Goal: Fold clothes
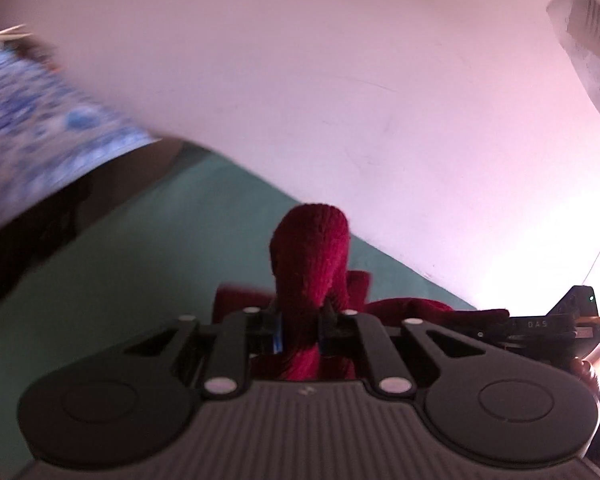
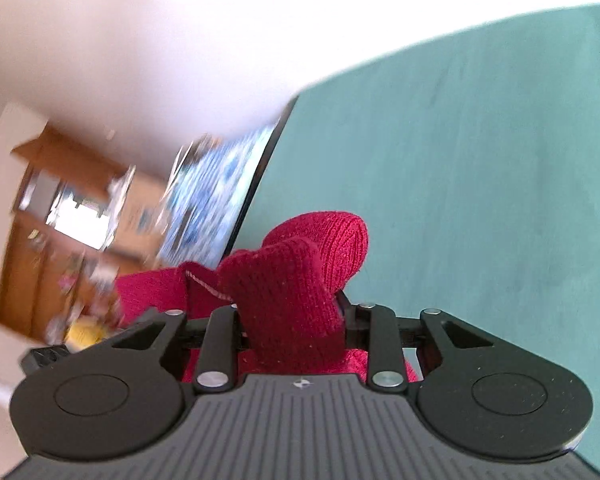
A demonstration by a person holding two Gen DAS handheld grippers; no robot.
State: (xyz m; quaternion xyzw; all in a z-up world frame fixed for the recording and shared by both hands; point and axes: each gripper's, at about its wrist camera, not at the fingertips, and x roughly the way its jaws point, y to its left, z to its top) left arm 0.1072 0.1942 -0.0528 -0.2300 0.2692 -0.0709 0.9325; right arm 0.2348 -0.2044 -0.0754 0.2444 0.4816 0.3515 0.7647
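The biggest thing we see is the pale wall (image 1: 340, 80), filling the top of the left wrist view. Below it lies the green tabletop (image 2: 480, 160), which takes up the right side of the right wrist view. At the far left of the left wrist view there is a blue flowery cloth (image 1: 28, 128), all blurry. A brown wooden cupboard (image 2: 40, 248) shows at the left of the right wrist view.

Next comes the red knitted garment (image 1: 312, 248). It is soft and thick. One bunch of it pokes up in the low middle of the left wrist view, and another bunch pokes up in the low middle of the right wrist view. We think it hangs between our two claws, above the tabletop.

Our left claw (image 1: 302, 320) is clenched tight on a thin pinch of the red knit. Our right claw (image 2: 292, 320) is grasping a fatter wad of it, so its jaws stand wider apart.

We judge we are lifting the garment to spread it out. To do this well, we should keep both claws squeezed, hold them level with each other, and pull them gently apart so the knit hangs flat. Then we can lay it smooth on the tabletop. Tugging hard could stretch the knit or let it slip out.
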